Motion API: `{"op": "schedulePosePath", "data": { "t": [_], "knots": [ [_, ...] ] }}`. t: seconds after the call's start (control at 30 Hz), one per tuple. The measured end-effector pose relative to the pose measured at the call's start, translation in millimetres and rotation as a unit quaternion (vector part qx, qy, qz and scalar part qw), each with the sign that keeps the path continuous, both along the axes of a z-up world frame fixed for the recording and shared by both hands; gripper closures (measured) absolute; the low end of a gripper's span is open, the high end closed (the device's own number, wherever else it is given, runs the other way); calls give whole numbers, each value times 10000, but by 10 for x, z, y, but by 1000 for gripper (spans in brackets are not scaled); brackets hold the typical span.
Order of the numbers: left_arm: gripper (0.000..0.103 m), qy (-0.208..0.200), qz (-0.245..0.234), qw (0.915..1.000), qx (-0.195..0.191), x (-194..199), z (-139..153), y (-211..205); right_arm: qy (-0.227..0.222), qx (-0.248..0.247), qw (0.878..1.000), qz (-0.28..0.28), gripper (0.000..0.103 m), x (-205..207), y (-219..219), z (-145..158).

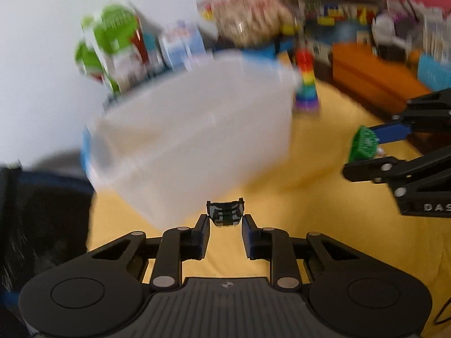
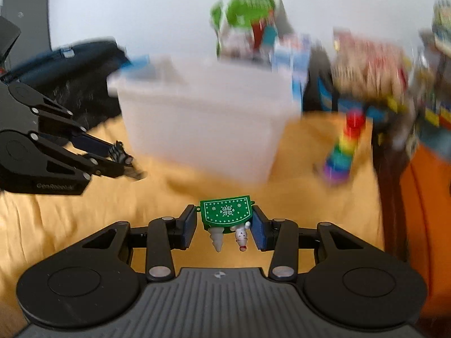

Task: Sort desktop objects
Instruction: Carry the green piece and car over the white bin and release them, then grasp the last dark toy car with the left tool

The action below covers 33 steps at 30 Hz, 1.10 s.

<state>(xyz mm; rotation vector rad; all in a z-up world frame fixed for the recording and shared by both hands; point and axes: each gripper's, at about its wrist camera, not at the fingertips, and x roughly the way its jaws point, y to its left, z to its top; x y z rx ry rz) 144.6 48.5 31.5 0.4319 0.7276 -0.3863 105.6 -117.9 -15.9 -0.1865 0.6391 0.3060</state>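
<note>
My left gripper (image 1: 225,221) is shut on a small black and grey toy piece (image 1: 225,214), held above the yellow cloth (image 1: 324,225). My right gripper (image 2: 224,219) is shut on a green snowflake-patterned toy (image 2: 225,212) with small white figures hanging under it. A translucent white storage bin (image 1: 194,129) stands just ahead of both grippers, also in the right wrist view (image 2: 208,129). The right gripper (image 1: 363,152) with its green toy (image 1: 363,143) shows at the right of the left wrist view. The left gripper (image 2: 124,157) shows at the left of the right wrist view. Both views are motion-blurred.
A rainbow stacking-ring toy (image 1: 305,84) stands right of the bin, also in the right wrist view (image 2: 342,152). Boxes and a green carton (image 1: 112,39) stand behind the bin against the wall. An orange box (image 1: 372,76) is at the far right. A dark bag (image 2: 76,79) lies left.
</note>
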Motion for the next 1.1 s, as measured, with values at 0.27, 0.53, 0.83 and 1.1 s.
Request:
{"op": "schedulePosePath", "data": {
  "t": [0.27, 0.53, 0.83, 1.1],
  "knots": [
    [76, -897, 30, 9959, -115, 520, 713, -123, -1147, 138, 9932, 152, 58, 704, 136, 797],
    [76, -470, 247, 9986, 87, 1150, 366, -206, -503, 271, 9984, -29, 58, 1478, 199, 567],
    [61, -576, 31, 9978, 340, 643, 177, -271, -370, 135, 9985, 378, 56, 1271, 50, 500],
    [38, -731, 87, 9973, -36, 295, 378, -189, -581, 53, 9974, 424, 47, 1072, 92, 585]
  ]
}}
